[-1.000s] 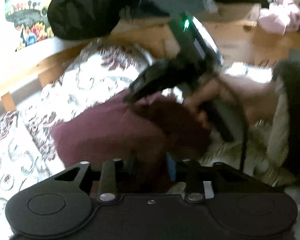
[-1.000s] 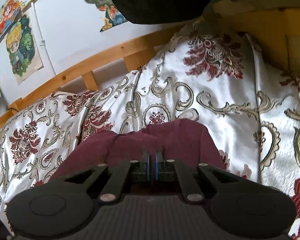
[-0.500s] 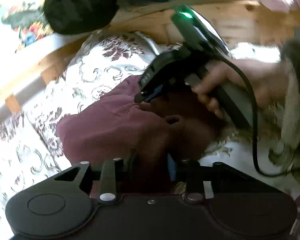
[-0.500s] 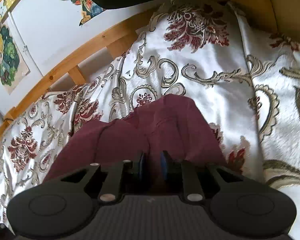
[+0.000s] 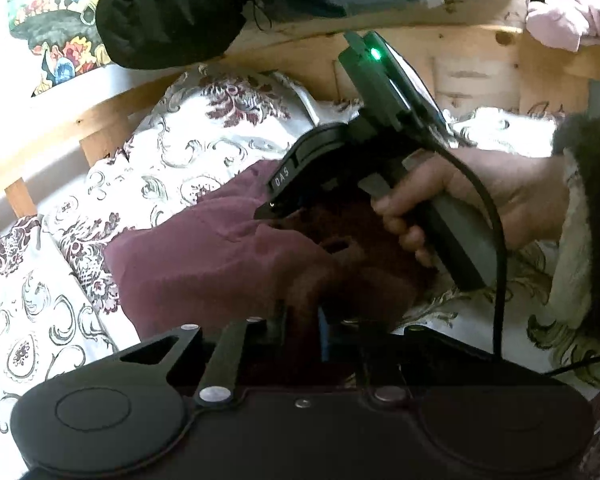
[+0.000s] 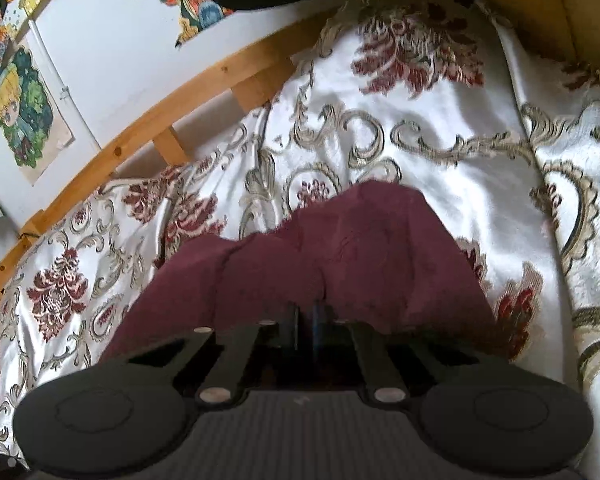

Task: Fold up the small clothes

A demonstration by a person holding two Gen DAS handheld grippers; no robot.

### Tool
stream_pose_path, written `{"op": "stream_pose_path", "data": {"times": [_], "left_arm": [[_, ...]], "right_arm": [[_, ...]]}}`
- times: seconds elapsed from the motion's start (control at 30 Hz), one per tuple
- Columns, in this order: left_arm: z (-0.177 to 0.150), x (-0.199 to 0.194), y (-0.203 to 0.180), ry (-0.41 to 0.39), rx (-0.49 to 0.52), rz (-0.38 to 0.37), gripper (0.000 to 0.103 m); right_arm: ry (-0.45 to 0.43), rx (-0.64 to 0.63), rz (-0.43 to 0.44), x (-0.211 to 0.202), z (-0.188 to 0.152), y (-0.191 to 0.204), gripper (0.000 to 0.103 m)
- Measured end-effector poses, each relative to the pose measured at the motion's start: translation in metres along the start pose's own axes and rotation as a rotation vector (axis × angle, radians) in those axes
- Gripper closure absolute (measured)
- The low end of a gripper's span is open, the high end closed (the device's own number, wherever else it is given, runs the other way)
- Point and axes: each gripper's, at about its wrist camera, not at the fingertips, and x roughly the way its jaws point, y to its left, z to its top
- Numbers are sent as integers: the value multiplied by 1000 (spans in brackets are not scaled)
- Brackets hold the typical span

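My left gripper (image 5: 302,320) is closing, jaws nearly together, with a bunched fold of the maroon cloth (image 5: 204,264) between them; the pads look to be pinching it. My right gripper (image 6: 306,318) is clamped fully on the near edge of the same cloth (image 6: 340,256), fabric pulled up into the narrow slit between the jaws. In the left view the right gripper (image 5: 274,210) comes in from the right, tips down on the cloth's upper fold, the person's hand (image 5: 472,204) wrapped round its grip, a green light (image 5: 375,54) lit on its body and a black cable (image 5: 496,248) hanging off it. A furry cuff (image 5: 580,208) sits at that wrist.

The cloth lies crumpled on the bedspread (image 6: 440,152), white with dark red flowers and gold scrolls, roughly mid-bed in the right view. Beyond the bedspread runs a wooden rail (image 6: 148,132), then a white wall with cartoon posters (image 6: 28,116). A black garment (image 5: 168,16) hangs over the rail top left in the left view. Pink clothes (image 5: 572,20) sit piled at top right, well apart from the cloth.
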Motion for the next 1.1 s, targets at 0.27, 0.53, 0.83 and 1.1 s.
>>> {"op": "stream_pose_path", "data": {"times": [0.27, 0.53, 0.83, 1.1], "left_arm": [[12, -6, -1, -68, -34, -28, 89], [25, 5, -13, -88, -18, -83, 89], [35, 17, -28, -89, 3, -153, 92], [34, 24, -42, -66, 40, -186, 99]], "right_arm": [[-134, -120, -29, -27, 16, 16, 97], [-174, -181, -103, -44, 22, 13, 97], [-184, -178, -165, -61, 25, -4, 97], [-160, -145, -176, -61, 24, -15, 97]]}}
